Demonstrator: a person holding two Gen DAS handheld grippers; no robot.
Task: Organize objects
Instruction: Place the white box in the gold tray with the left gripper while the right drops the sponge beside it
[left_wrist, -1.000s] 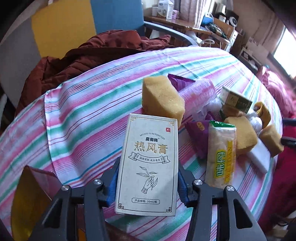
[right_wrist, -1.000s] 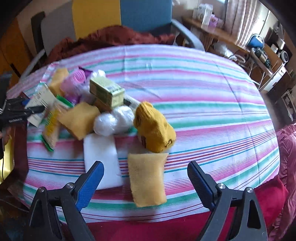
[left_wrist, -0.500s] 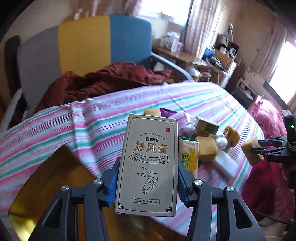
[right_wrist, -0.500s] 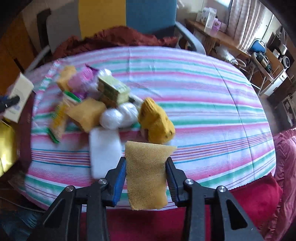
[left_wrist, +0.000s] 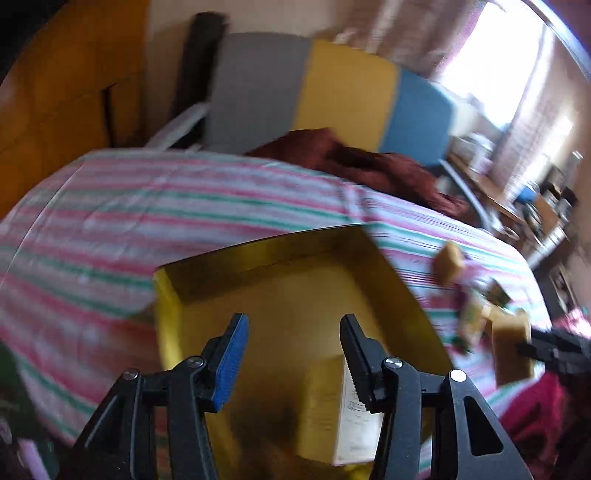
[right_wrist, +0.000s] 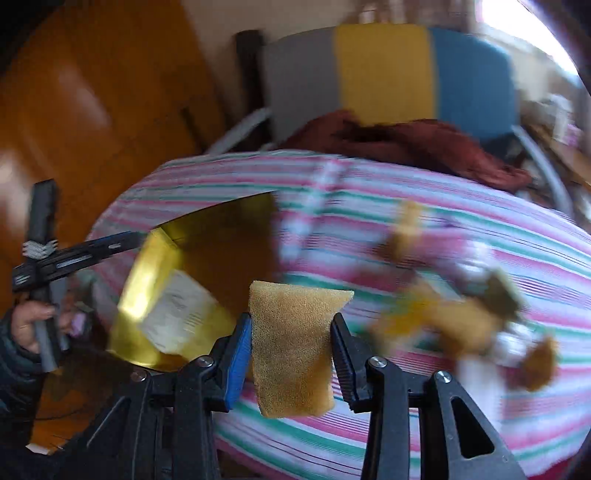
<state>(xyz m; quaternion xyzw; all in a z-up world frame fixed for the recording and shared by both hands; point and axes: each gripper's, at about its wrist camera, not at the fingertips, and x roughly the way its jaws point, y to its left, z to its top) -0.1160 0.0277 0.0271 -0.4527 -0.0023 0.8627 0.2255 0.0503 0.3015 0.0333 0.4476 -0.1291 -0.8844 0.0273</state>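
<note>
Sponge first: the right gripper (right_wrist: 291, 350) clamps a yellow-brown rectangular sponge (right_wrist: 293, 347) by its two long sides, so the block stands upright between the pads and hangs free above the pink, green and white striped tablecloth (right_wrist: 424, 195), ready, I judge, to be carried across to the open gold-lined cardboard box (left_wrist: 288, 295) sitting at the table's near edge. The left gripper (left_wrist: 293, 354) hovers over that box with nothing pressed between its pads; its jaws stand at a narrow gap and are closing slightly. Below it the cream-coloured flat carton with printed text (left_wrist: 347, 410) lies tilted inside the box, apart from both pads, which suggests it has been let go there on purpose as the first item sorted. The rest of the clutter (more sponges, packets and a small green box, all badly blurred) (right_wrist: 461, 314) remains heaped on the cloth to the right, well apart from the box. A person's hand (right_wrist: 33, 325) grips the left tool's handle at the edge of the right view.
</note>
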